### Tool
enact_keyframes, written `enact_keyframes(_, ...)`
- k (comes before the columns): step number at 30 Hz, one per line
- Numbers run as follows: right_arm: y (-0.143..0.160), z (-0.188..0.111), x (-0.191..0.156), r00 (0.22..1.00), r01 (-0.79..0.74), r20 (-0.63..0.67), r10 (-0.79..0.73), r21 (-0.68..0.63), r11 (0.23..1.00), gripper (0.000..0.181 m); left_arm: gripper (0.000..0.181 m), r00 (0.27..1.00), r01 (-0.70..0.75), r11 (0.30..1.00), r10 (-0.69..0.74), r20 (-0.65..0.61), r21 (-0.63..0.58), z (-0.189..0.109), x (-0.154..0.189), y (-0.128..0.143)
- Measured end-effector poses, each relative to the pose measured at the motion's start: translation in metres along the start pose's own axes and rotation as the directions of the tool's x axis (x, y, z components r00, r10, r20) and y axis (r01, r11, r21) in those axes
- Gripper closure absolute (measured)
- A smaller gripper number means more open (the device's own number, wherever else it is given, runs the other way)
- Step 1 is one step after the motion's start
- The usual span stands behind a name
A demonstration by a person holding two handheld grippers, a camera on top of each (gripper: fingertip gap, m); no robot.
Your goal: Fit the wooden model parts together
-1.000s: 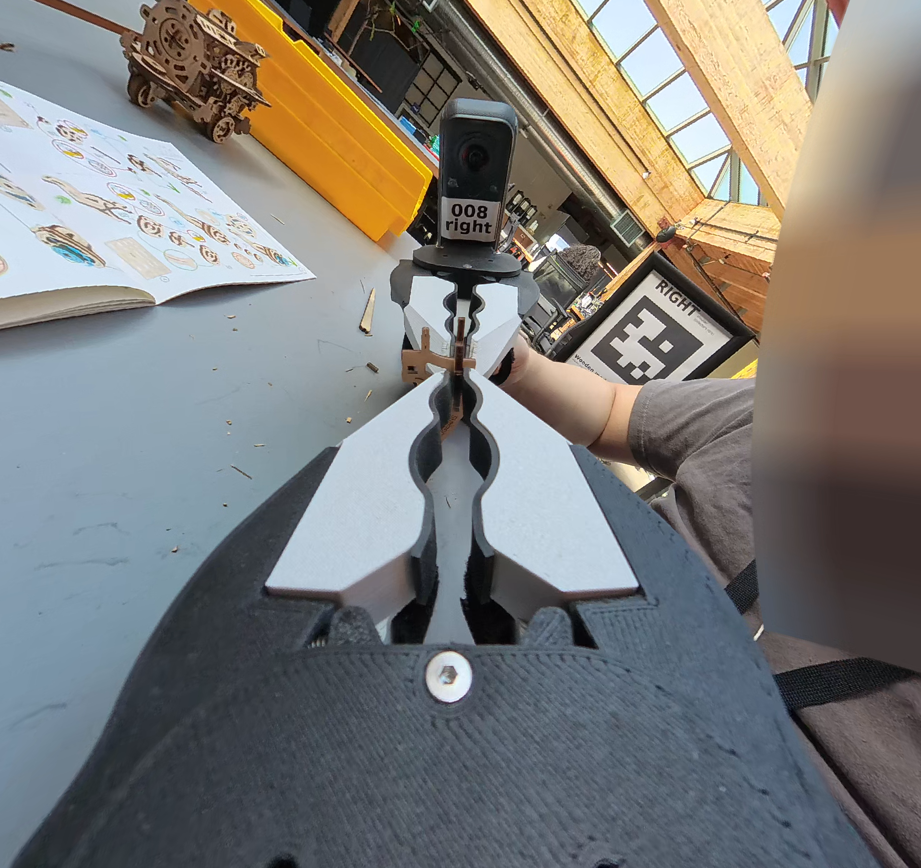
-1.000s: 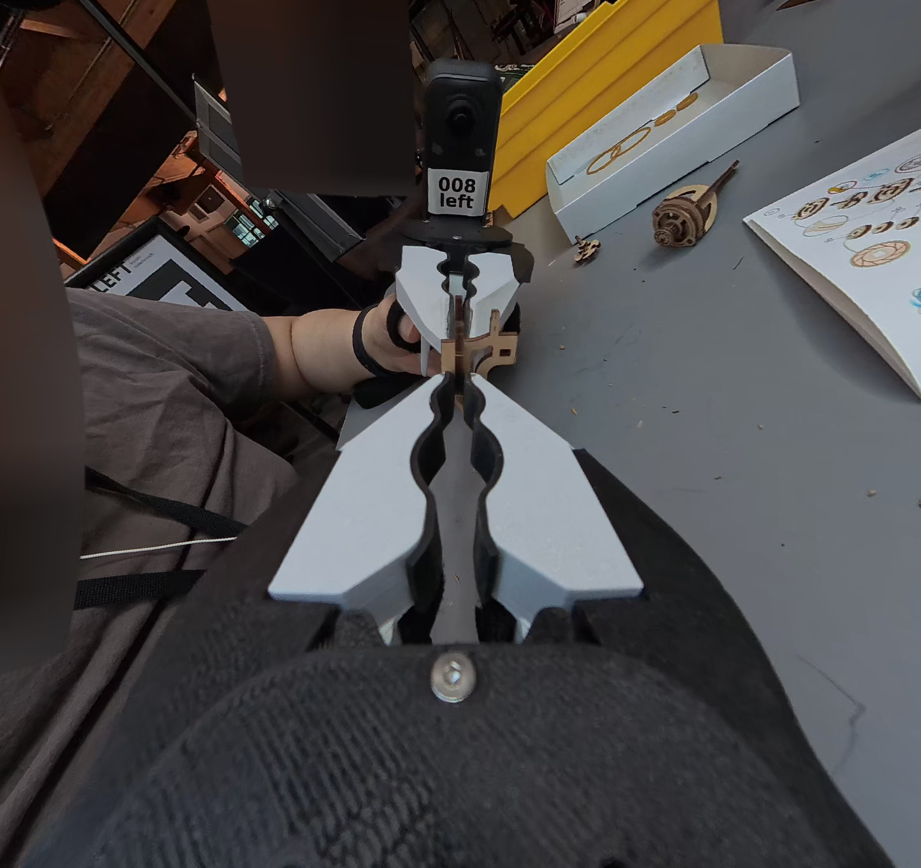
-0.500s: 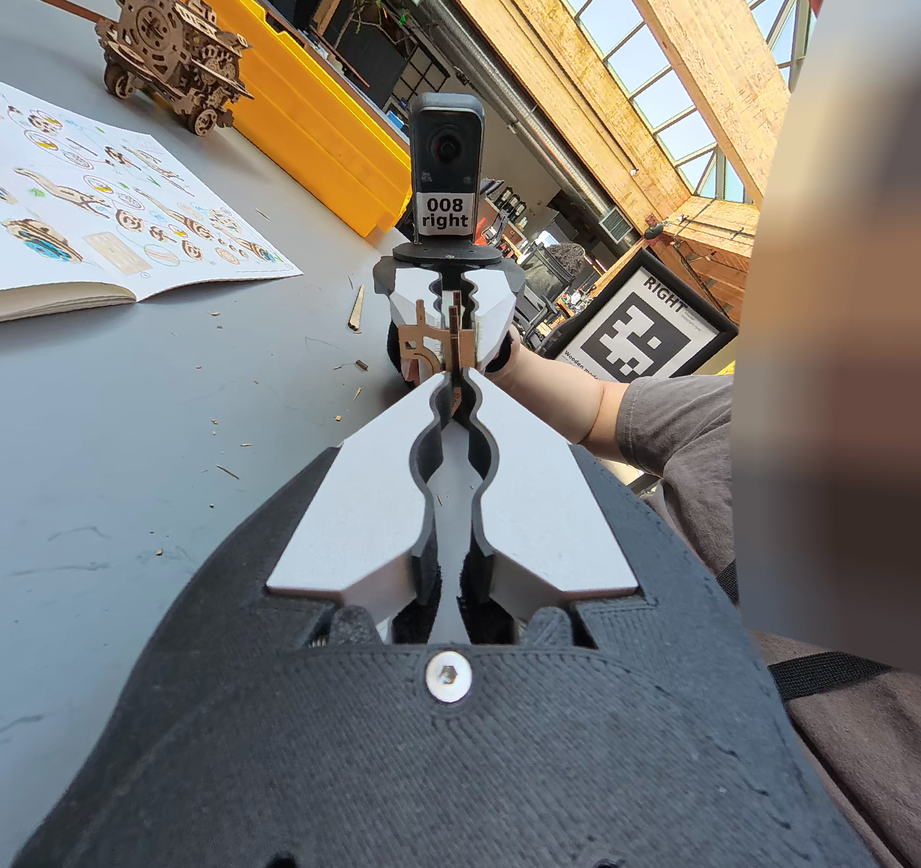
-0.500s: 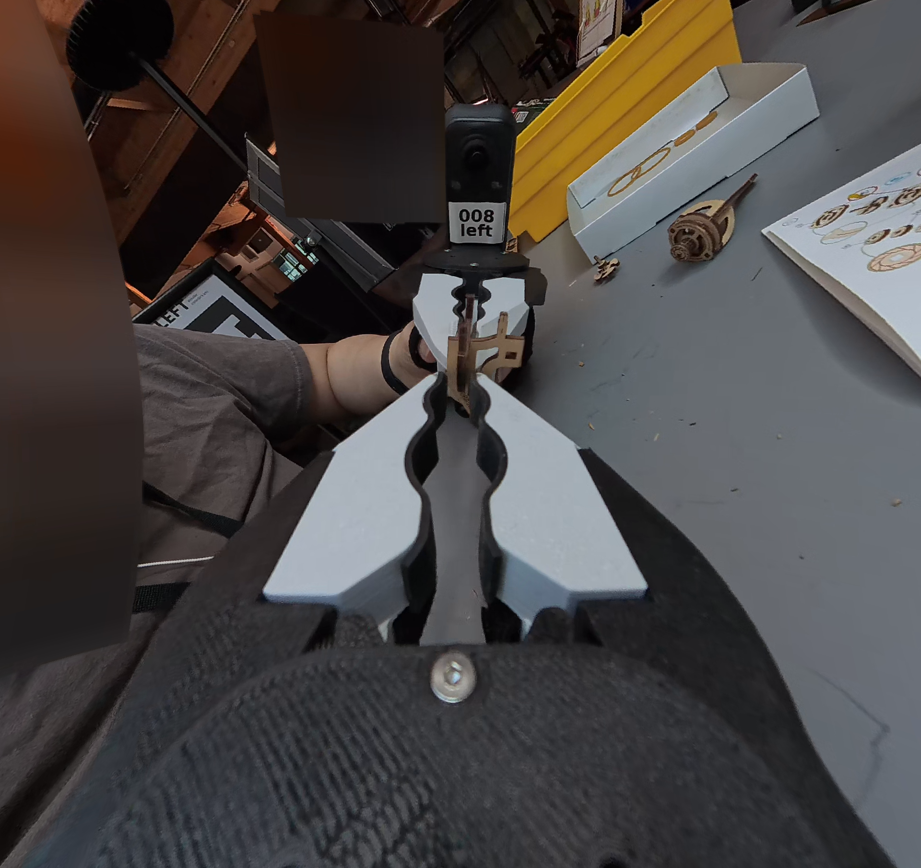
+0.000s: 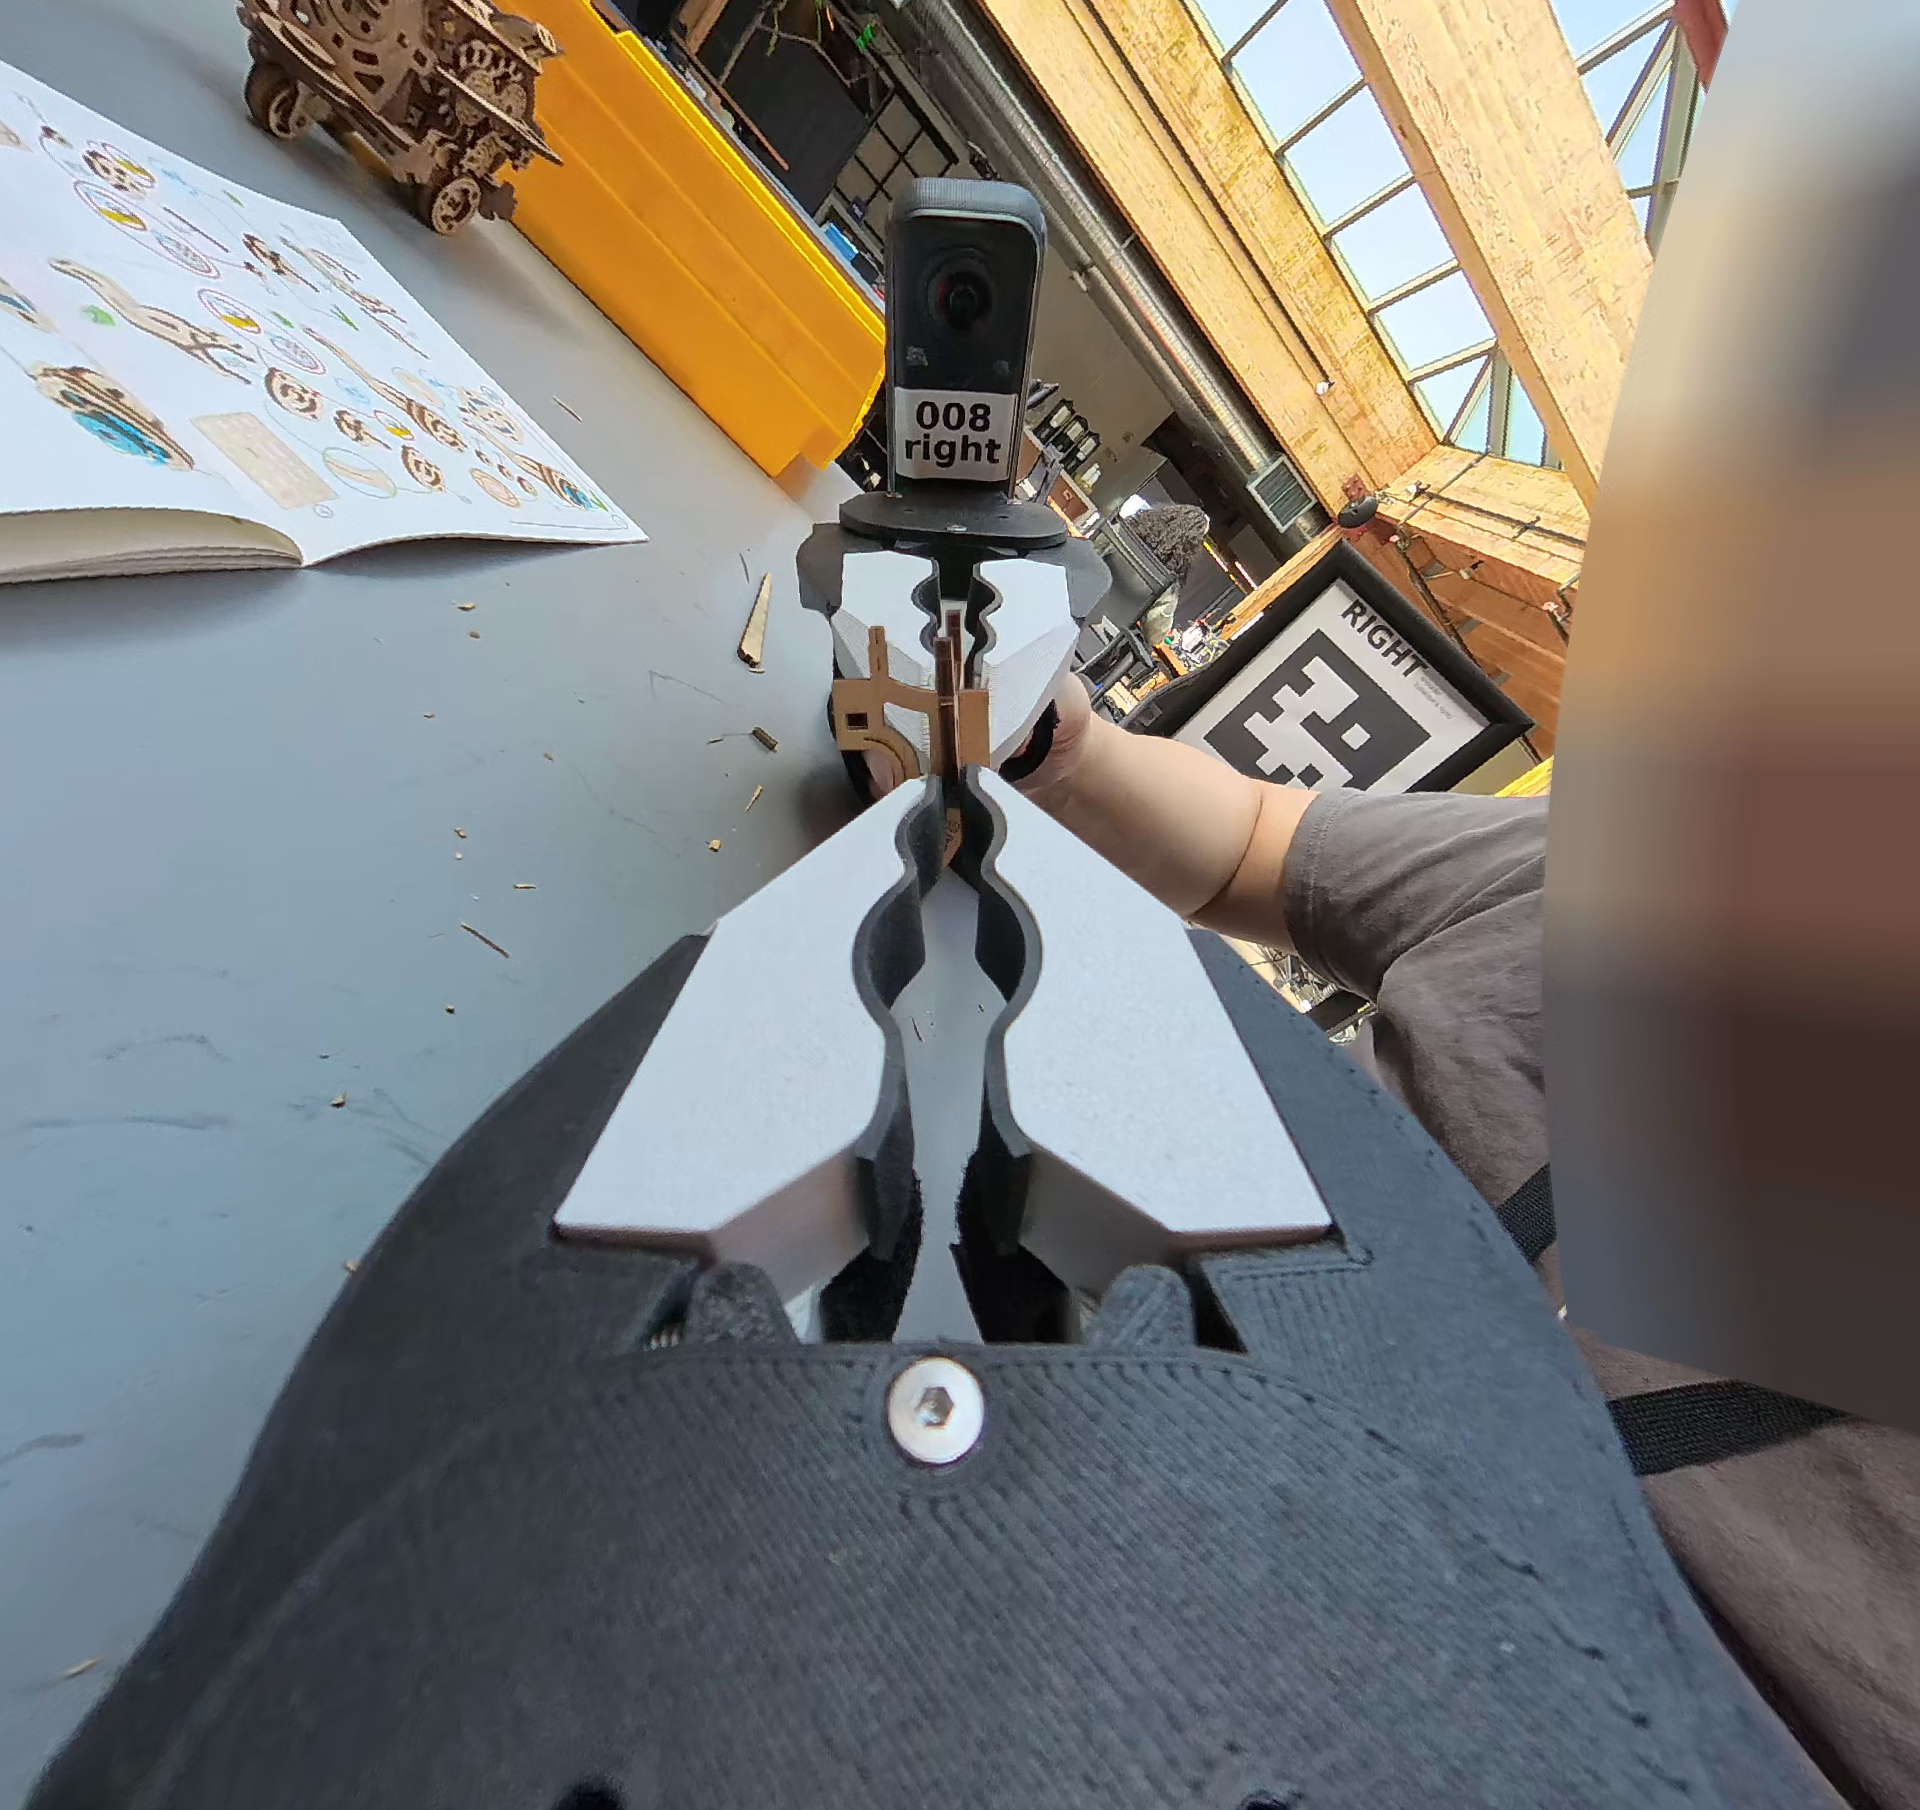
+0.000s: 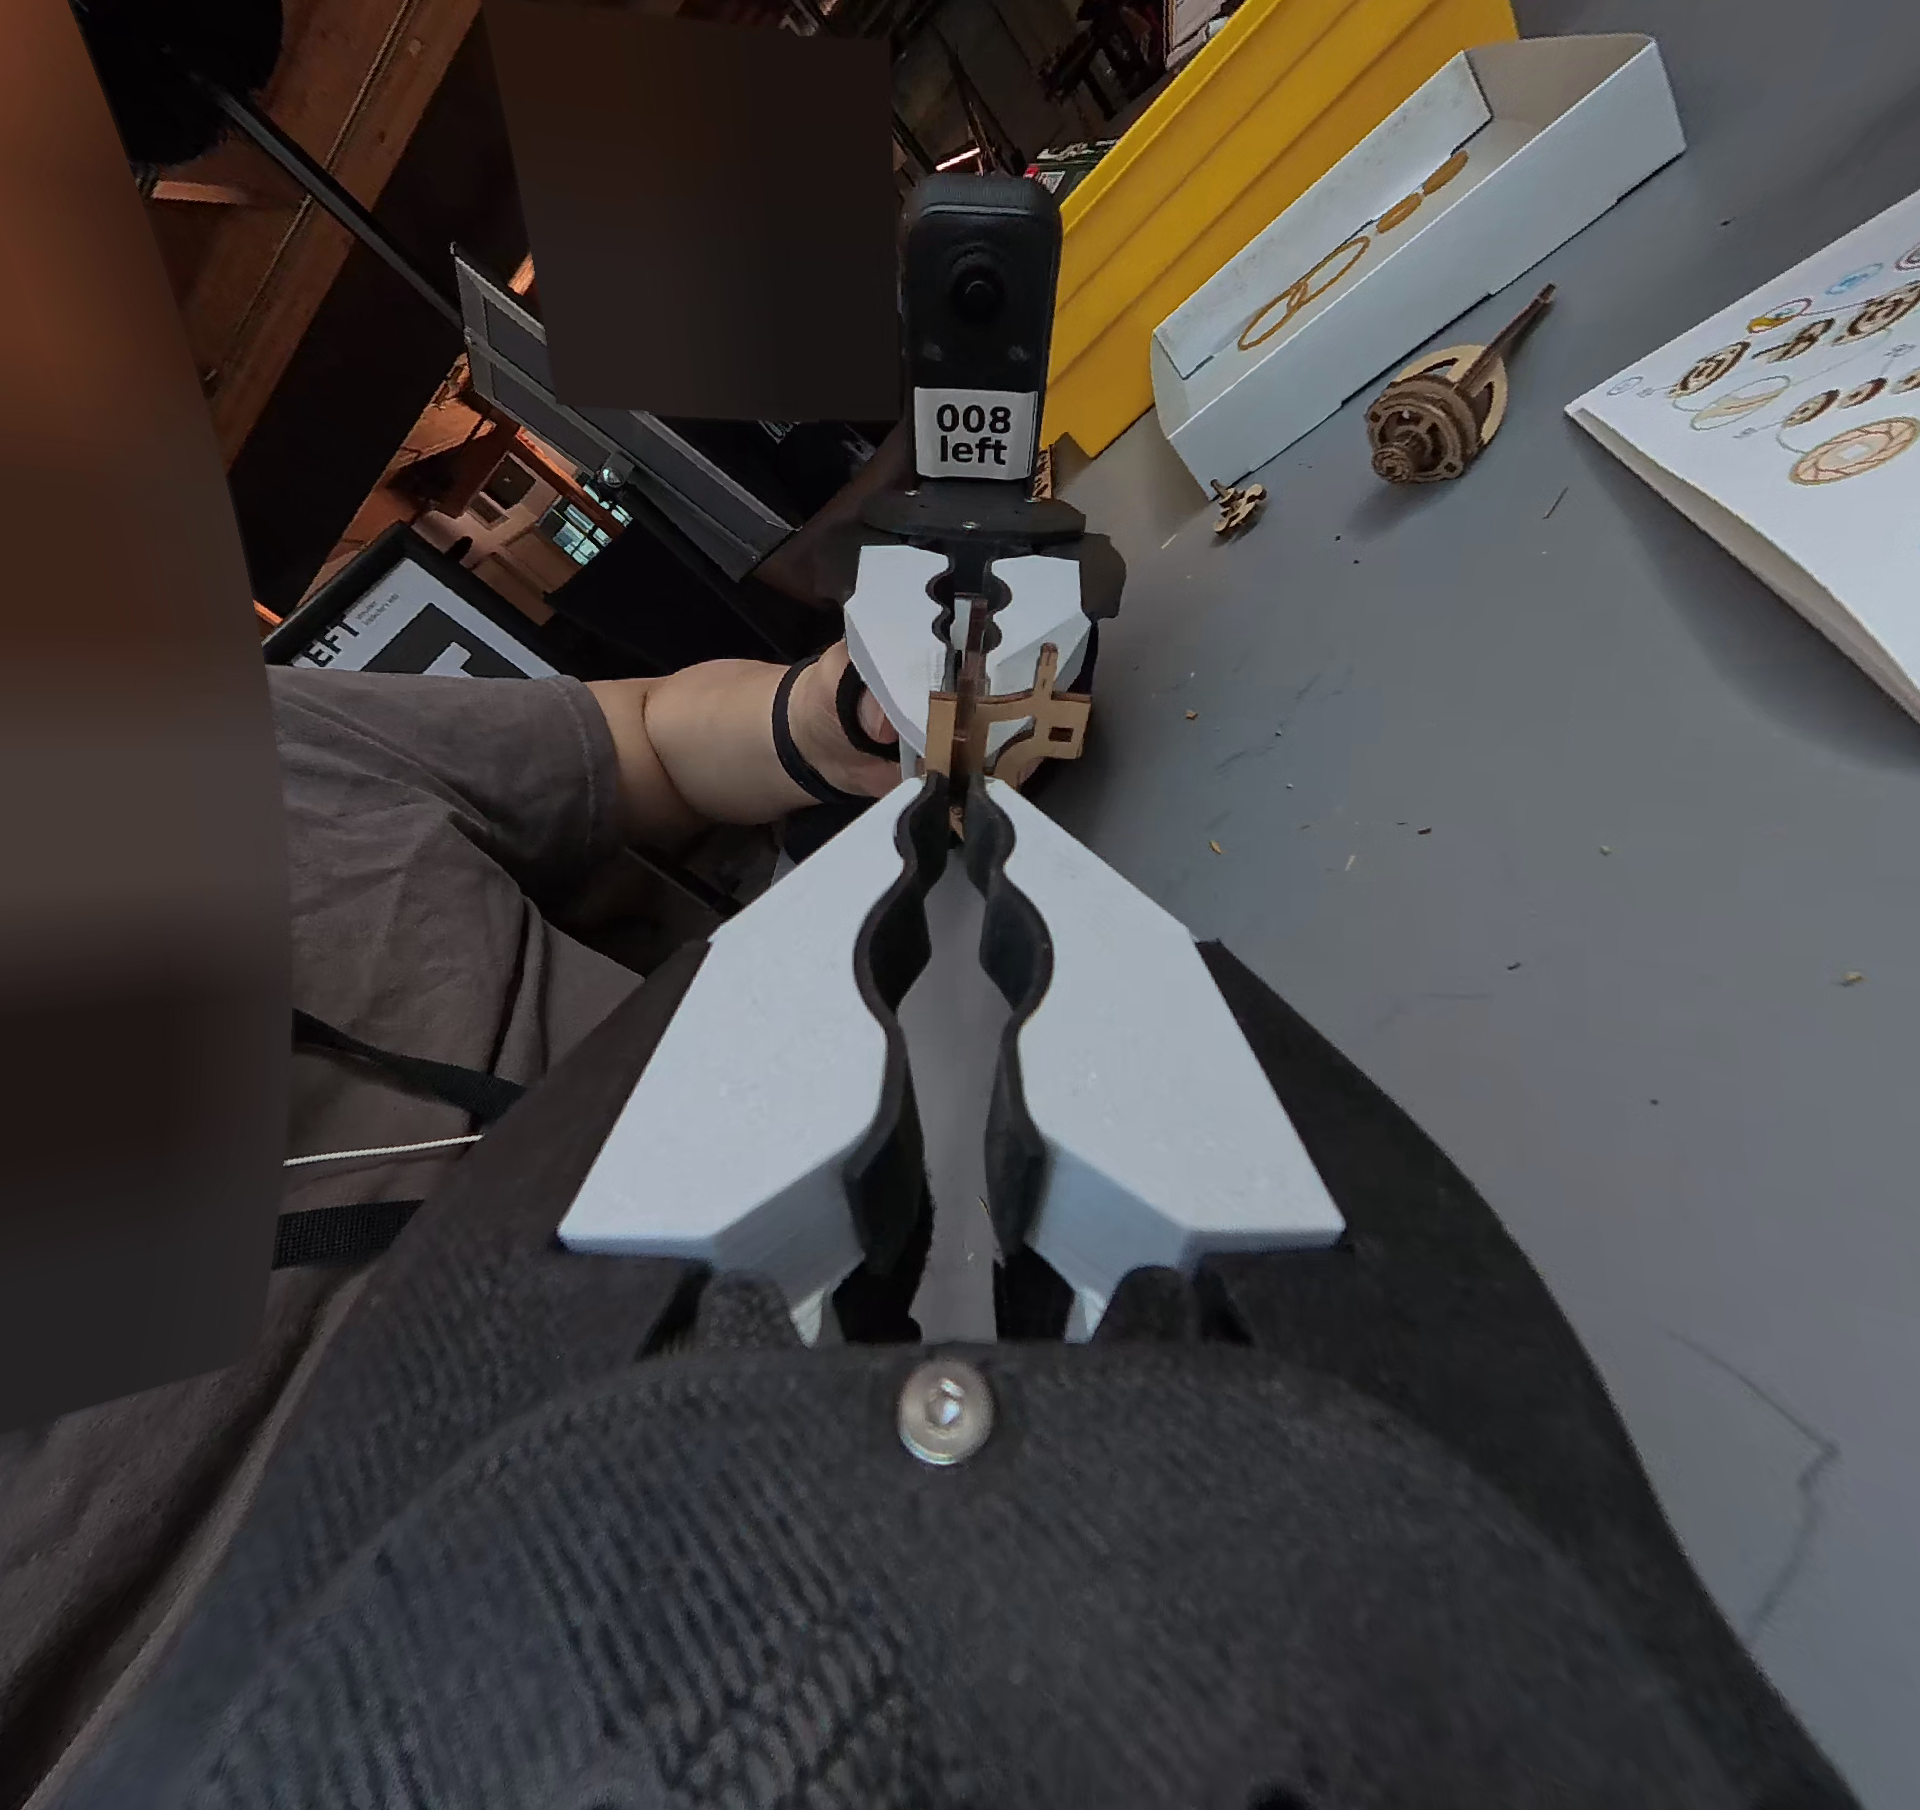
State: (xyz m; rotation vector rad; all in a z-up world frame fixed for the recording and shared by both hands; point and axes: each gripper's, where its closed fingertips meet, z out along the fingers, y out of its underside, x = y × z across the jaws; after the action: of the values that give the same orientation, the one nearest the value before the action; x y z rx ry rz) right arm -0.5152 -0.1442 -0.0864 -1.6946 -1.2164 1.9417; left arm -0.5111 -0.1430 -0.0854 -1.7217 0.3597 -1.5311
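My left gripper (image 5: 948, 786) and right gripper (image 6: 951, 784) meet tip to tip above the grey table (image 5: 260, 877), both shut on small wooden parts. Between the tips sits a flat bracket-shaped wooden part (image 5: 878, 716), seen face on, also in the right wrist view (image 6: 1044, 721). A thin wooden part (image 5: 943, 664), seen edge on, crosses it and runs into the opposite fingers; it also shows in the right wrist view (image 6: 971, 654). The two parts touch. I cannot tell which gripper holds which part.
An assembled wooden model vehicle (image 5: 384, 46), a yellow bin (image 5: 675, 233) and an open instruction booklet (image 5: 208, 389) lie on the table. A white box (image 6: 1434, 233), a wooden gear assembly (image 6: 1439, 410) and a small loose part (image 6: 1236, 503) lie nearby. Wood chips are scattered about. The grippers are tip to tip, or close to it. Both grippers' tips are roughly 20 cm from the wooden gear assembly (image 6: 1439, 410).
Both grippers stay shut and tip to tip. The pair has swayed and tilted a little, and the bracket part sits slightly higher against the opposite fingers.
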Motion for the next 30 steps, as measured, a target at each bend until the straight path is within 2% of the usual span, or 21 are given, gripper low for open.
enact_keyframes(13, 0.004, 0.002, 0.001, 1.000, 0.008, -0.010, -0.008, -0.020, 1.000, 0.180, 0.181, 1.000, -0.008, 1.000, 0.008, 0.013, -0.026, 0.002, -0.001, 0.005)
enact_keyframes(19, 0.000, 0.003, 0.004, 0.998, 0.050, -0.043, -0.050, 0.000, 0.999, 0.179, 0.181, 1.000, -0.005, 1.000, 0.005, 0.025, 0.000, 0.000, -0.004, 0.000)
enact_keyframes(22, -0.003, 0.002, 0.002, 1.000, 0.015, -0.008, -0.015, 0.016, 1.000, 0.179, 0.181, 1.000, 0.006, 1.000, -0.006, 0.004, 0.009, 0.000, -0.002, -0.002)
enact_keyframes(29, -0.011, -0.006, -0.002, 0.999, 0.053, -0.003, -0.053, 0.070, 0.996, 0.148, 0.181, 1.000, 0.016, 0.999, -0.015, -0.007, 0.042, -0.005, -0.001, -0.006)
enact_keyframes(30, -0.010, -0.005, -0.001, 0.998, 0.057, -0.012, -0.057, 0.061, 0.997, 0.153, 0.181, 1.000, 0.015, 0.999, -0.015, -0.009, 0.043, -0.006, -0.001, -0.006)
